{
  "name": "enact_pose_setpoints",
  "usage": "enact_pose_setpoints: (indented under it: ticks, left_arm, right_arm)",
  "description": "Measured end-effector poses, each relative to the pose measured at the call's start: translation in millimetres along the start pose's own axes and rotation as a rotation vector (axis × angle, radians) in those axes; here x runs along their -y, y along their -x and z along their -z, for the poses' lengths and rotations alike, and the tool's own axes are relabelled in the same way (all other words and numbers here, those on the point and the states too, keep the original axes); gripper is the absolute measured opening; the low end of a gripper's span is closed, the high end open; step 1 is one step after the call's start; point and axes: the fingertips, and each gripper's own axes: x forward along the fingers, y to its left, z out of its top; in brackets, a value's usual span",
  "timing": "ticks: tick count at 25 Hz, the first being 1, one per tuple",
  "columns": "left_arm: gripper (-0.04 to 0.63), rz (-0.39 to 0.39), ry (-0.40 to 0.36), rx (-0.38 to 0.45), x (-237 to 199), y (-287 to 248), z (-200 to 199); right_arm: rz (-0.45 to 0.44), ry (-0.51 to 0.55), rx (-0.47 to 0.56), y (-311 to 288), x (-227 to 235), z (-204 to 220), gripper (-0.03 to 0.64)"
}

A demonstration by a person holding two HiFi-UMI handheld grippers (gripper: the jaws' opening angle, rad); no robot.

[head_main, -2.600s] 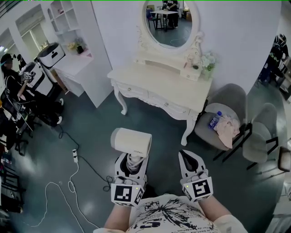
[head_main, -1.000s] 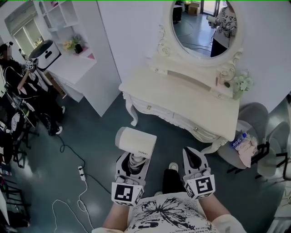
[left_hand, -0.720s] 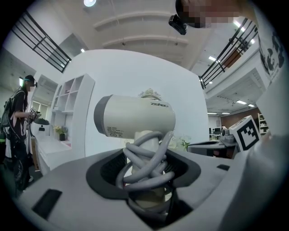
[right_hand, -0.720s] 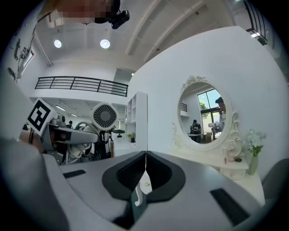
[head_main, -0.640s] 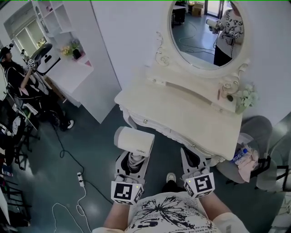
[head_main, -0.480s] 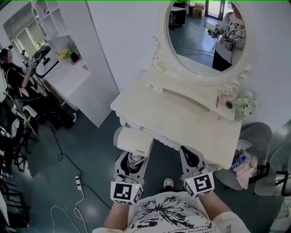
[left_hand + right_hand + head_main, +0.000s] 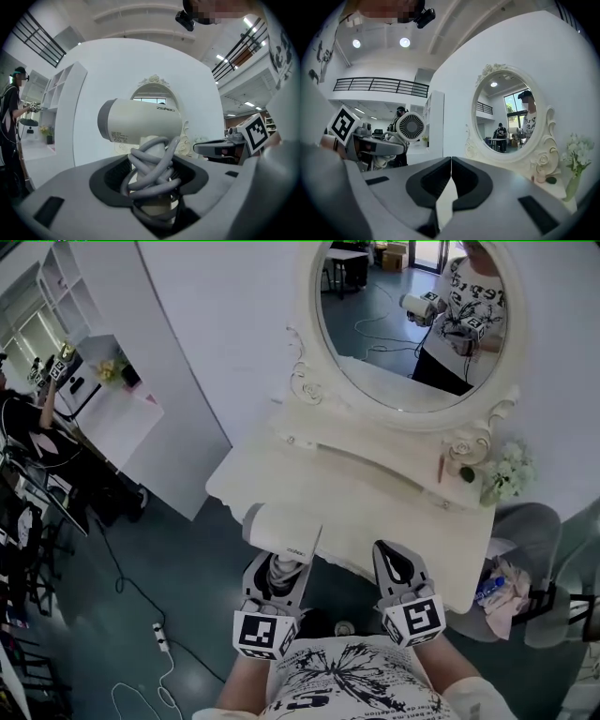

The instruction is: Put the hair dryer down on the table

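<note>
A cream hair dryer (image 7: 280, 531) with a grey cord wound round its handle (image 7: 152, 164) stands upright in my left gripper (image 7: 274, 585), whose jaws are shut on the handle. Its barrel (image 7: 140, 121) lies crosswise above the jaws, just over the near edge of the white dressing table (image 7: 375, 512). My right gripper (image 7: 395, 570) is shut and empty, its tips meeting (image 7: 451, 159), level with the left one at the table's front edge. In the right gripper view the dryer's round grille (image 7: 411, 126) shows at the left.
An oval mirror (image 7: 412, 320) rises behind the tabletop, with a small flower vase (image 7: 502, 474) at its right end. A grey chair (image 7: 525, 549) with cloth and a bottle stands to the right. White shelves (image 7: 94, 381), a seated person and floor cables (image 7: 155, 634) are to the left.
The view has closed in on the dressing table: both grippers now reach its front edge. The dryer stays held the same way in the left gripper.
</note>
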Motion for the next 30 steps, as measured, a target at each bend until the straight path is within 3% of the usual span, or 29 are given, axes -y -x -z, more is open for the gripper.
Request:
enact_pose_setpoints:
  ticks: [6, 15, 23, 30]
  left_arm:
    - [0.252, 0.114, -0.007, -0.028, -20, -68, -1]
    - [0.252, 0.346, -0.046, -0.079, -52, -165, -1]
    - [0.252, 0.509, -0.066, -0.200, -58, -218, 46]
    - [0.252, 0.591, -0.097, -0.357, -61, -253, 121]
  right_arm:
    - [0.076, -0.022, -0.019, -41, 29, 2, 0.018]
    - [0.324, -0.062, -0.019, -91, 77, -2, 0.018]
    - [0.473, -0.128, -0.071, -115, 95, 34, 0.018]
    - [0.505, -0.204, -0.144, -135, 103, 77, 0.018]
